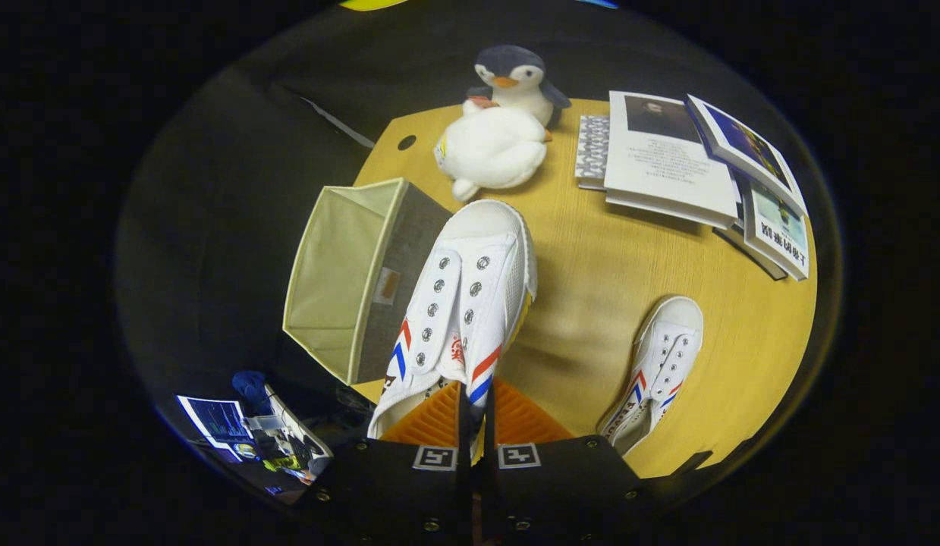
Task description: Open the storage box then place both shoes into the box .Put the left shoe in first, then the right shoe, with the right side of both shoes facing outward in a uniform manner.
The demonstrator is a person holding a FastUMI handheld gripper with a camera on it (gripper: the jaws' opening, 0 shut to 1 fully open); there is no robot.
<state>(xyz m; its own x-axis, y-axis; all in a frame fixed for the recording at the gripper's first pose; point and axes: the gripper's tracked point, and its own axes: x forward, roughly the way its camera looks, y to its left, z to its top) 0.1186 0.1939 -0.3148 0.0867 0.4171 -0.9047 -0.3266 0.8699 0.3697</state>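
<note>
The gripper [476, 413] has its two fingers drawn close together, pinching the heel-side wall of a white canvas shoe [458, 303] between them. This held shoe stretches straight ahead from the fingers, toe pointing away, with red and blue chevron stripes on both sides and empty metal eyelets. Its heel is hidden behind the fingers, and it cannot be told whether the sole touches the table.

Just to the left of the held shoe, touching or nearly touching it, stands the storage box [356, 280], a grey fabric cube with a pale lining. It is open at the top and looks empty, though its floor is partly out of sight.

To the right of the fingers, well apart from the held shoe, the second shoe [655, 371] lies on the wooden table [591, 280], its heel cut off behind the gripper body.

Beyond the held shoe's toe sit a white plush toy [491, 148] and a plush penguin [519, 80]. Ahead and right lies a spread of books [690, 167], overlapping one another.
</note>
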